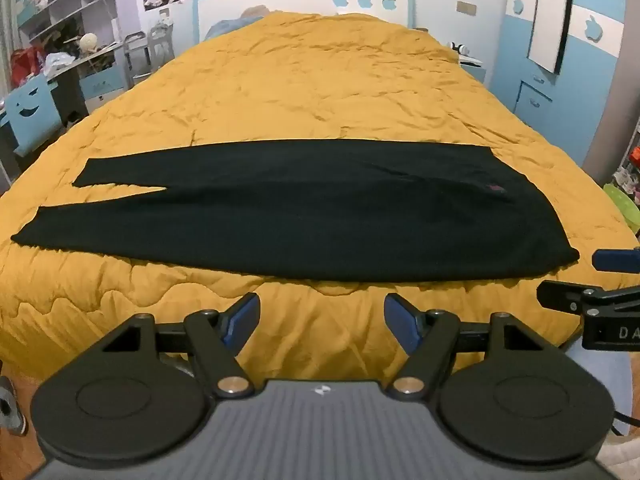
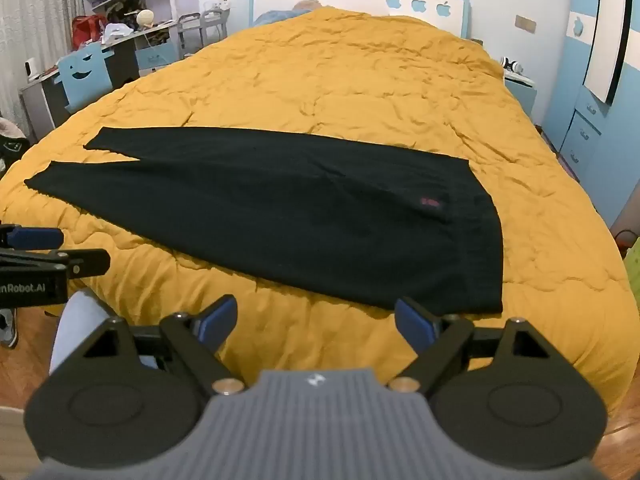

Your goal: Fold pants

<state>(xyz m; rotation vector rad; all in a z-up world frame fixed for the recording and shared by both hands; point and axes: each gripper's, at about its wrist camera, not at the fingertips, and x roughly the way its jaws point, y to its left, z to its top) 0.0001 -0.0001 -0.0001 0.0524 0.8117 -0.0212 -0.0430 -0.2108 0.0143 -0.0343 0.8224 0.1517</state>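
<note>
Left wrist view. The left gripper hangs over the near edge of the yellow quilt, jaws spread wide with nothing between them. The black pants lie flat across the bed, waistband to the right, the two leg ends splayed apart at the left. The near hem of the pants sits just beyond the blue pads; no contact is made. At the right border, part of the other tool intrudes (only a pad and a clamp arm are visible).

Right wrist view. The right gripper is likewise released and empty, poised near the waistband corner of the pants. A small red label shows near the waist. The quilt is puffy and creased.

Risks, as a judgement. A pinch taken too deep could catch quilt together with trouser cloth, dragging the bedding into the fold. The separated legs may stay misaligned if only one layer is lifted. Black fabric hides its own edges and layers, so a grip may miss the hem.

Differences between views. The left view shows the leg ends more fully; the right view alone shows the waistband's ribbing, the label clearly, and a pale trouser knee of the person.
</note>
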